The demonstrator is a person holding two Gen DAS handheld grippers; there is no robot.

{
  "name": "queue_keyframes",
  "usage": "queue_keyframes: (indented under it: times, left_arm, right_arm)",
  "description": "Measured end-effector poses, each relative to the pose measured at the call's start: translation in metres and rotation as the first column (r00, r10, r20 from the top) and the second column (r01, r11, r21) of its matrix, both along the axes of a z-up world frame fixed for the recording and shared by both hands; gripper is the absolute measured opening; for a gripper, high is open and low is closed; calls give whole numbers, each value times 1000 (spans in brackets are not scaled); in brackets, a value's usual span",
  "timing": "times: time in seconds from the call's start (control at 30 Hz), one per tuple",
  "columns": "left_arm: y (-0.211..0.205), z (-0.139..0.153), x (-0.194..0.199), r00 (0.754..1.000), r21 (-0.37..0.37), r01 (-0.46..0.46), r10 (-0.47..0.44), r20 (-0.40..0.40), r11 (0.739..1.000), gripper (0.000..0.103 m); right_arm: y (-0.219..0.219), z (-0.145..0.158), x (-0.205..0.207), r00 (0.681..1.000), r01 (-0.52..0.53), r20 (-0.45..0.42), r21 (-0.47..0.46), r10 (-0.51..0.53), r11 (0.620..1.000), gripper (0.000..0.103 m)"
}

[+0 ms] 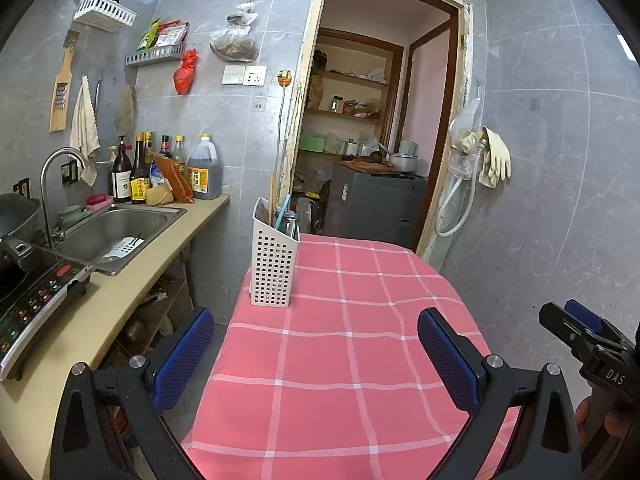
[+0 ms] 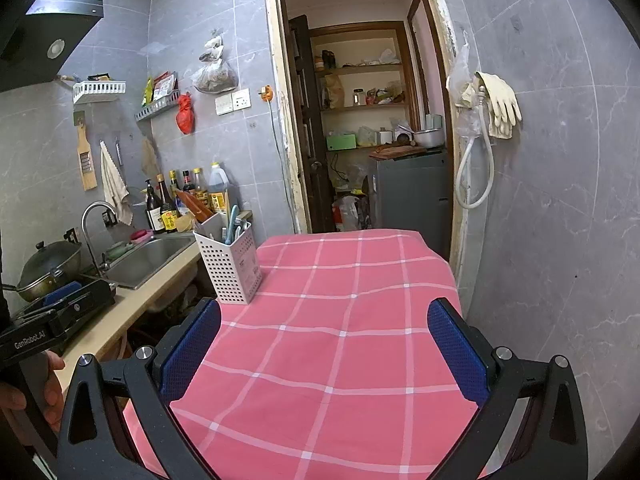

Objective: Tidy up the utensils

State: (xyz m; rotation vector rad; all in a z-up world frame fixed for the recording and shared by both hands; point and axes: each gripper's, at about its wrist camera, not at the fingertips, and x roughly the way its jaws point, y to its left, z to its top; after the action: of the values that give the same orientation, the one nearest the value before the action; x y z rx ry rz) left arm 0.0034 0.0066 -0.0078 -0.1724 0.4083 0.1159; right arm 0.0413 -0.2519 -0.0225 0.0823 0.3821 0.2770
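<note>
One white holder [image 1: 272,258] stands upright at the left edge of the pink checked table [image 1: 360,360], utensils [image 2: 234,226] sticking out, too bunched to count. Two grippers, left [image 1: 316,356] and right [image 2: 326,354], hover above the cloth, jaws apart, empty.

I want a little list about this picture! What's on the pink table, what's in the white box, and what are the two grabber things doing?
Table: pink checked cloth, only one thing standing on it
On the table: white holder with holes, upright, at the edge nearest the counter
Inside the holder: utensils poking out the top; exact kinds too small to tell
Left gripper: open, holding nothing, above the cloth
Right gripper: open, holding nothing, above the cloth
Beside the table: counter with a sink
</note>
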Motion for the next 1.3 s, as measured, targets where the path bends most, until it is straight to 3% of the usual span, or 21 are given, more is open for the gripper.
queue_keyframes:
  times: [1.3]
  left_arm:
    - [-4,-5,10,1000,-5,9,-9,-14,1000,102]
  right_arm:
    - [0,-11,0,1000,-8,-20,5,8,1000,102]
